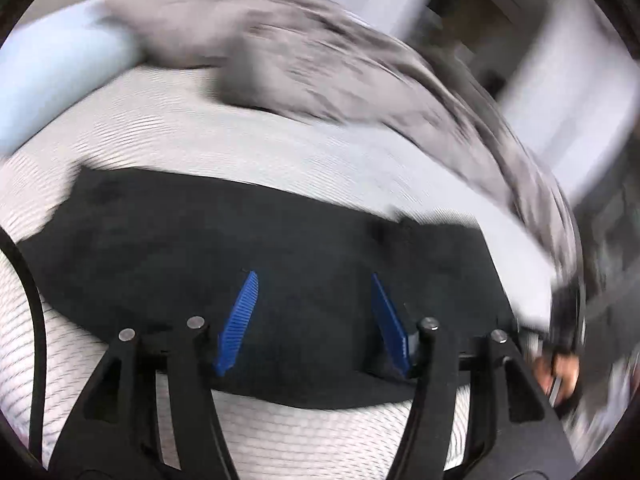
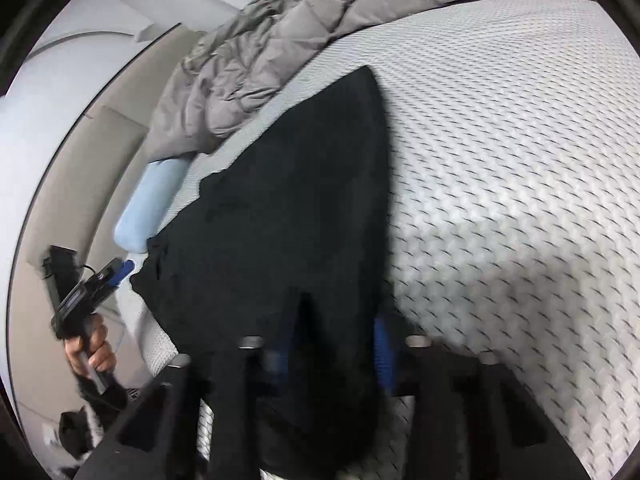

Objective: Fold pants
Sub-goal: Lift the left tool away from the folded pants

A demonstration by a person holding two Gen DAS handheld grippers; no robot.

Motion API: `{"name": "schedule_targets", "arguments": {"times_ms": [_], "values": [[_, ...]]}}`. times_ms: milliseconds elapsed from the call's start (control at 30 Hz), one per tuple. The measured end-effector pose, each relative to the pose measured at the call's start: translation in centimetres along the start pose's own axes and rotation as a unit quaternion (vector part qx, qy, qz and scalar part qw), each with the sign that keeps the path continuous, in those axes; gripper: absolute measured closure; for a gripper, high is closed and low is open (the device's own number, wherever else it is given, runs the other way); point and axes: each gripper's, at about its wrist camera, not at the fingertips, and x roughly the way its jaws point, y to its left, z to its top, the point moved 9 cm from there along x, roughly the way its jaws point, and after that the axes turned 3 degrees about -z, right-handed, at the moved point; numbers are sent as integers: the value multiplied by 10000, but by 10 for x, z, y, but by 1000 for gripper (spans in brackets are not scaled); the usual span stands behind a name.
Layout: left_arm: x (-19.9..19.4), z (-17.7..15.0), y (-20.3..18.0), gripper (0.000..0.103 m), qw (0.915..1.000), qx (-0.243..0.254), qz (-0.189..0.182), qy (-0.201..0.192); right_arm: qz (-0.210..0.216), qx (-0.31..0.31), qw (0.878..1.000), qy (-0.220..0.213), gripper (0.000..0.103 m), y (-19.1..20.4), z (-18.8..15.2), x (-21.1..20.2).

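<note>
Lying flat on the white textured mattress [image 2: 520, 160], the black pants [image 2: 288, 220] stretch toward a grey quilt [image 2: 248, 60] and pale blue pillow [image 2: 148, 204]. Left gripper [image 1: 314, 284]: 2 blue fingers spread above the pants, gripping nothing. Right gripper [image 2: 332, 344]: clenched on a pants edge fold.

This is a bedroom in a home. There is a big bed with a bumpy white mattress [image 2: 520, 160], a puffy grey blanket [image 2: 256, 56] bunched at its far edge, and a light blue pillow [image 2: 148, 204] beside plain walls.
</note>
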Motion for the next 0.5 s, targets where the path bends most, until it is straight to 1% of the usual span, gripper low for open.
{"name": "schedule_targets", "arguments": {"times_ms": [33, 67, 100, 133, 167, 200, 233, 267, 333, 367, 400, 433, 500], "values": [[-7, 6, 25, 47, 9992, -350, 169, -137, -20, -55, 10000, -54, 85, 5, 7, 4], [-14, 10, 53, 47, 9961, -707, 468, -224, 18, -117, 9998, -160, 90, 9, 11, 1], [-20, 10, 75, 47, 9926, -964, 696, -257, 9, -160, 9996, -231, 90, 13, 19, 0], [-28, 10, 94, 47, 9885, -1192, 871, -315, -105, -217, 9994, -262, 90, 18, 25, -1], [-37, 9, 112, 47, 9840, -1401, 1027, -402, -417, -333, 9983, -226, 89, 17, 21, -3], [-41, 7, 119, 47, 9825, -1477, 1045, -432, -894, -560, 9943, -131, 81, 19, 14, -1], [-45, 6, 127, 47, 9807, -1591, 1049, -446, -1129, -704, 9911, -32, 80, 18, 8, 4], [-48, 2, 133, 47, 9791, -1708, 1009, -446, -1266, -815, 9886, -38, 76, 18, 5, 4], [-49, -5, 139, 47, 9766, -1923, 895, -357, -1283, -839, 9881, -128, 66, 26, 7, -2], [-48, -8, 140, 47, 9759, -1979, 871, -285, -1239, -854, 9885, -167, 57, 32, 9, -4], [-46, -14, 143, 47, 9758, -1990, 880, -225, -1179, -867, 9888, -283, 53, 34, 10, -8], [-43, -18, 148, 47, 9756, -1989, 925, -141, -1180, -874, 9885, -367, 53, 34, 11, -13], [-38, -23, 154, 47, 9744, -2017, 994, -77, -1226, -856, 9880, -376, 53, 33, 9, -17]]}}
